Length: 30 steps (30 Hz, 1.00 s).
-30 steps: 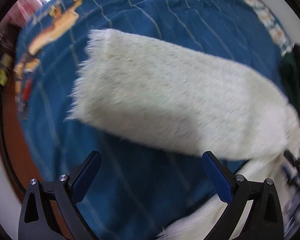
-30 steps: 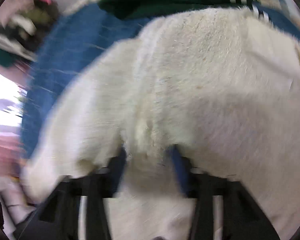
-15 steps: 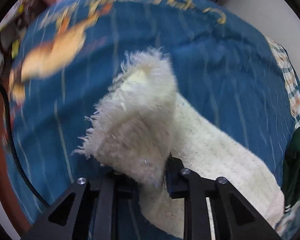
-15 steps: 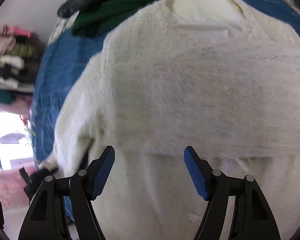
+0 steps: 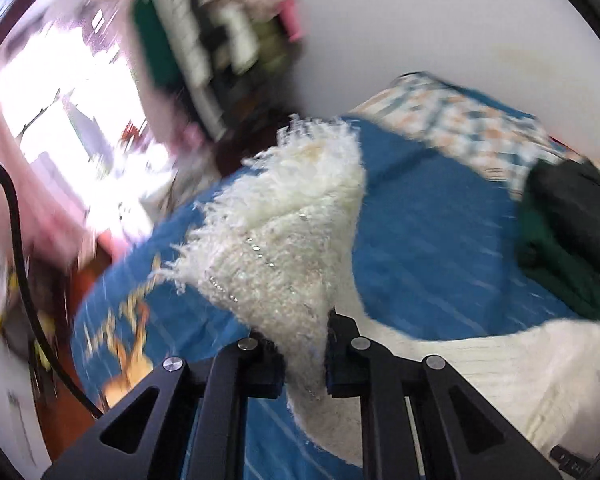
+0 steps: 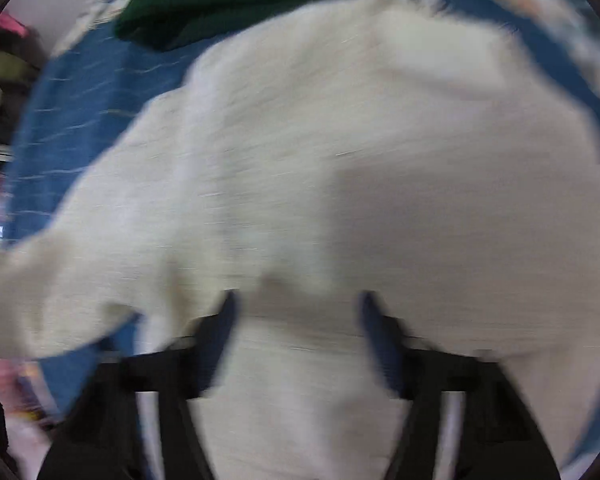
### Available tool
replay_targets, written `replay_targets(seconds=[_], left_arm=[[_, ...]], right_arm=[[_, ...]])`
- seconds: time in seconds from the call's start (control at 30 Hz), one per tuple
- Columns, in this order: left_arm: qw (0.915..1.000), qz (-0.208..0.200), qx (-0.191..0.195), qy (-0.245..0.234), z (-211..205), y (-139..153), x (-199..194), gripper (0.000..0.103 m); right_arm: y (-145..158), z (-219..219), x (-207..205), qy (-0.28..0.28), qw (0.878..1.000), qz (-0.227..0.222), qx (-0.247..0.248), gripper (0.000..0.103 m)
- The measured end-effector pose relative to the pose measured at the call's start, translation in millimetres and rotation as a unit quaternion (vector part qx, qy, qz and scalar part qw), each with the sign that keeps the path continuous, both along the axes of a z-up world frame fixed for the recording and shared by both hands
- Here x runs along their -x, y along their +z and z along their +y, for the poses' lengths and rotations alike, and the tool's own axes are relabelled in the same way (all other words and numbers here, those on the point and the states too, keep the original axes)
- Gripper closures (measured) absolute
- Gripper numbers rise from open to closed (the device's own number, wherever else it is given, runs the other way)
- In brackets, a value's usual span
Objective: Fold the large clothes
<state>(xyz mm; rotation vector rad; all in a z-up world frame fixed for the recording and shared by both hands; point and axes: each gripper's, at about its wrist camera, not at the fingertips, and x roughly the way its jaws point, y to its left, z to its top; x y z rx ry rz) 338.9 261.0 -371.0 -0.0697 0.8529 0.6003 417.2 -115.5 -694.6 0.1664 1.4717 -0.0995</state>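
Cream fuzzy knit fills both views: the sweater [image 6: 340, 168] lies spread on the blue bedspread [image 5: 432, 240] of the bed, and you have its fringed sleeve end [image 5: 296, 216] lifted off the bed in your left tool [image 5: 304, 354]. That tool has just been closing, and its jaws now stand nearly together, pinching the sleeve so the shaggy cuff stands up above the fingers while the rest of the sleeve trails down to the sweater's body at the lower right of the left view. Your right tool [image 6: 296, 320] points down at the sweater's body; its jaws have just been opening and stand wide apart, with the blue pads [image 6: 380, 340] pressed into or just over the knit and a low hump of fabric between them. The picture is too smeared to tell whether the pads touch it, but they clamp nothing. A dark green garment [image 6: 228, 4] lies on the bedspread beyond the sweater, touching its far edge. A checked cloth [image 5: 460, 124] covers the bed's far corner, and a black cable [image 5: 20, 264] curves down the left side of the left view
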Motion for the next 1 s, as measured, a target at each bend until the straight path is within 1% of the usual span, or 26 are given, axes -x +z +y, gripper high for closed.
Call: replay_targets(seconds=[0.03, 0.1, 0.13, 0.17, 0.23, 0.27, 0.33, 0.37, 0.4, 0.43, 0.47, 0.5, 0.57, 0.63, 0.67, 0.7, 0.73, 0.77, 0.8, 0.83, 0.87, 0.9, 0.93, 0.97, 1.0], left_arm=[[0.9995, -0.003, -0.010, -0.030, -20.4, 9.8, -6.1, 0.093], [0.9978, -0.007, -0.016, -0.063, -44.4, 20.7, -8.9, 0.093], [0.9957, -0.005, -0.016, -0.091, -66.6, 25.3, -13.3, 0.093], [0.9941, -0.004, -0.017, -0.107, -78.5, 26.6, -15.5, 0.093], [0.9873, 0.001, -0.014, -0.158, -124.9, 29.5, -20.5, 0.093], [0.9842, 0.005, -0.013, -0.176, -140.0, 28.0, -22.3, 0.093], [0.9732, 0.015, 0.007, -0.229, -191.1, 23.6, -23.2, 0.093], [0.9689, 0.020, 0.018, -0.246, -212.2, 23.8, -22.9, 0.093], [0.9612, 0.031, 0.033, -0.272, -242.0, 17.8, -23.8, 0.093], [0.9554, 0.038, 0.044, -0.290, -265.5, 15.2, -24.1, 0.093], [0.9469, 0.046, 0.058, -0.313, -294.3, 8.7, -24.0, 0.093], [0.9413, 0.051, 0.065, -0.327, -316.2, 6.4, -22.9, 0.093], [0.9257, 0.067, 0.080, -0.364, -370.1, -7.5, -22.0, 0.093], [0.9140, 0.086, 0.094, -0.385, -415.5, -26.4, -21.0, 0.093], [0.9072, 0.101, 0.100, -0.396, -431.4, -38.3, -21.3, 0.092], [0.9004, 0.120, 0.108, -0.404, -447.4, -50.6, -25.4, 0.087], [0.8941, 0.143, 0.113, -0.409, -463.8, -69.7, -26.4, 0.087], [0.8903, 0.159, 0.115, -0.411, -474.6, -83.5, -24.2, 0.086], [0.8875, 0.176, 0.108, -0.412, -484.5, -96.7, -24.2, 0.083], [0.8862, 0.191, 0.097, -0.411, -491.6, -106.0, -24.2, 0.078], [0.8837, 0.197, 0.102, -0.412, -495.0, -111.9, -22.4, 0.058], [0.8811, 0.199, 0.112, -0.414, -494.3, -113.5, -18.5, 0.028], [0.8787, 0.202, 0.128, -0.413, -493.4, -112.3, -18.4, 0.020], [0.8786, 0.196, 0.138, -0.413, -492.4, -108.4, -17.6, 0.018], [0.8802, 0.187, 0.140, -0.413, -490.0, -101.4, -16.8, 0.017]], right_arm=[[4.9, -6.0, 4.3, -0.002, 1.000, -0.004, 0.028, 0.025], [8.6, -22.7, 12.6, -0.013, 0.999, -0.005, 0.053, 0.025], [8.6, -29.7, 15.5, -0.020, 0.998, -0.003, 0.054, 0.025], [8.5, -40.2, 19.6, -0.030, 0.998, 0.000, 0.050, 0.025], [11.1, -65.5, 29.5, -0.048, 0.998, 0.003, 0.046, 0.025], [11.5, -77.1, 34.2, -0.059, 0.997, 0.003, 0.039, 0.025], [13.5, -102.8, 44.6, -0.085, 0.996, 0.002, 0.034, 0.025], [14.3, -121.9, 53.1, -0.102, 0.994, 0.002, 0.031, 0.025], [14.2, -137.7, 60.6, -0.117, 0.993, 0.004, 0.028, 0.025], [14.1, -156.5, 69.8, -0.134, 0.991, 0.006, 0.027, 0.025], [13.9, -179.2, 82.2, -0.154, 0.988, 0.009, 0.026, 0.025], [13.2, -196.4, 92.3, -0.170, 0.985, 0.012, 0.026, 0.025], [11.1, -234.2, 116.6, -0.205, 0.978, 0.017, 0.029, 0.025], [6.7, -269.0, 140.6, -0.235, 0.971, 0.026, 0.027, 0.025], [4.1, -286.7, 153.7, -0.249, 0.968, 0.029, 0.020, 0.025], [1.9, -302.6, 166.4, -0.262, 0.964, 0.030, 0.008, 0.025], [0.5, -314.8, 177.3, -0.271, 0.962, 0.031, -0.001, 0.025], [0.2, -327.1, 189.5, -0.279, 0.960, 0.031, -0.007, 0.025], [0.8, -336.5, 198.9, -0.283, 0.959, 0.031, -0.011, 0.025], [1.5, -344.5, 207.8, -0.287, 0.957, 0.031, -0.017, 0.025], [2.5, -355.0, 219.2, -0.293, 0.955, 0.033, -0.027, 0.025], [3.3, -360.9, 229.3, -0.298, 0.953, 0.033, -0.034, 0.025], [5.1, -369.8, 237.1, -0.304, 0.951, 0.032, -0.042, 0.025], [8.5, -378.3, 244.4, -0.310, 0.949, 0.027, -0.054, 0.025], [11.3, -391.4, 248.2, -0.315, 0.947, 0.024, -0.064, 0.024]])
